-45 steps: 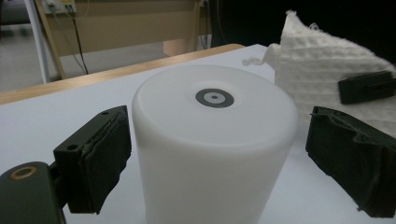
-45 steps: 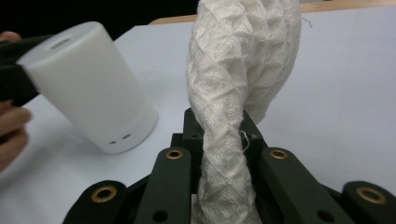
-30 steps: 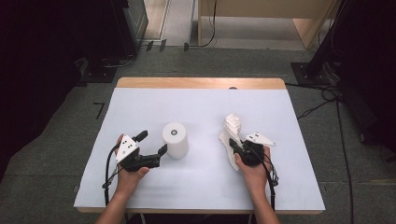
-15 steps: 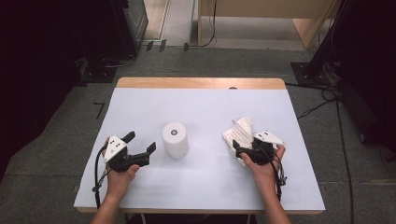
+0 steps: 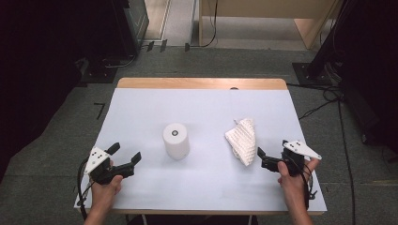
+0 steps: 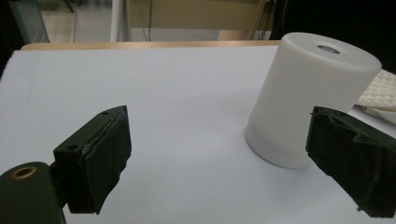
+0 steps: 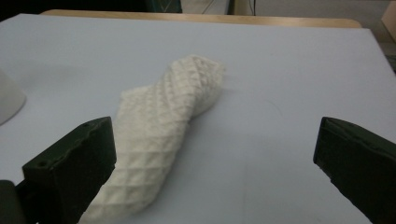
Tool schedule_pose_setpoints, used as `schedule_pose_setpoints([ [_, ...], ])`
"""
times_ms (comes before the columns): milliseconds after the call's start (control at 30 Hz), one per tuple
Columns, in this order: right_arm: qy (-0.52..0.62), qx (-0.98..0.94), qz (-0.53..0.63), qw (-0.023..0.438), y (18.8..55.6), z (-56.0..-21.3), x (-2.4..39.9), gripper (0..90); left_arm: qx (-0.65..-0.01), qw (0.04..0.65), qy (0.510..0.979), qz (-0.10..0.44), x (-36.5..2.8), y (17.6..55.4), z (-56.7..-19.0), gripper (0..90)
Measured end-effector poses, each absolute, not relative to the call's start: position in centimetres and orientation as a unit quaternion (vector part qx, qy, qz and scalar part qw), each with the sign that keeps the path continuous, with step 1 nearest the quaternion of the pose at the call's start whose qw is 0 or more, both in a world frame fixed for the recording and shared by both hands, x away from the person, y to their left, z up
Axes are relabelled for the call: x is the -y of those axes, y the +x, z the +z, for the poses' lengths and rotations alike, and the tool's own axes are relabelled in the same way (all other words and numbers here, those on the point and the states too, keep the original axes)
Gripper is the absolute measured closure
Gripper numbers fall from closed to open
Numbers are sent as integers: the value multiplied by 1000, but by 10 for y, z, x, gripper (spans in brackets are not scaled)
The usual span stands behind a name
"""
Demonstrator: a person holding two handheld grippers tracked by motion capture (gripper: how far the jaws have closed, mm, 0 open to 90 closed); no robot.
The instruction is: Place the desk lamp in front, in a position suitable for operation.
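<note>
A white cylinder (image 5: 176, 140) stands upright near the middle of the table (image 5: 202, 101). To its right lies a crumpled white waffle-weave cloth (image 5: 242, 138). My left gripper (image 5: 126, 153) is open, left of the cylinder and apart from it. In the left gripper view the cylinder (image 6: 312, 93) rises ahead beside the right jaw, with a corner of the cloth (image 6: 379, 93) behind it. My right gripper (image 5: 263, 159) is open just right of the cloth; its jaws have just been opening. In the right gripper view the cloth (image 7: 163, 135) lies loose on the table, its near end by the left jaw, no pad pressing it.
The table's white top ends in a wooden strip (image 5: 202, 84) at the far edge. Dark racks and cables stand on the floor beyond the table and to both sides. A curved edge of the cylinder (image 7: 7, 100) shows at the left of the right gripper view.
My right gripper has let go of the cloth, opened, and drawn back to the right. The cloth now lies a little further right. My left gripper has moved left, away from the cylinder.
</note>
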State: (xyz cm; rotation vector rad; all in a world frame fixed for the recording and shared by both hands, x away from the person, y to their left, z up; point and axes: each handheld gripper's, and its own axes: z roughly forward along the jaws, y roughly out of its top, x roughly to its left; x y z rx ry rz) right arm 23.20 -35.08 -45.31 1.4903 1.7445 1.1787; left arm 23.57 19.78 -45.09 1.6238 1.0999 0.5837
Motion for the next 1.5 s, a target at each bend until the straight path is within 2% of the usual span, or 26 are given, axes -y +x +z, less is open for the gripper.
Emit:
schedule_pose_setpoints([
  [400, 585, -632, 416, 293, 202, -477, 411, 0, -486, 501, 669, 258, -233, 221, -462, 74],
  [633, 606, -604, 426, 294, 193, -489, 437, 0, -471, 480, 691, 266, -227, 220, -473, 74],
  [933, 614, -601, 423, 290, 195, -495, 434, 0, -488, 494, 683, 227, -234, 227, -479, 74],
  [1500, 615, -602, 419, 291, 196, -497, 433, 0, -484, 491, 690, 221, -232, 228, -482, 75],
])
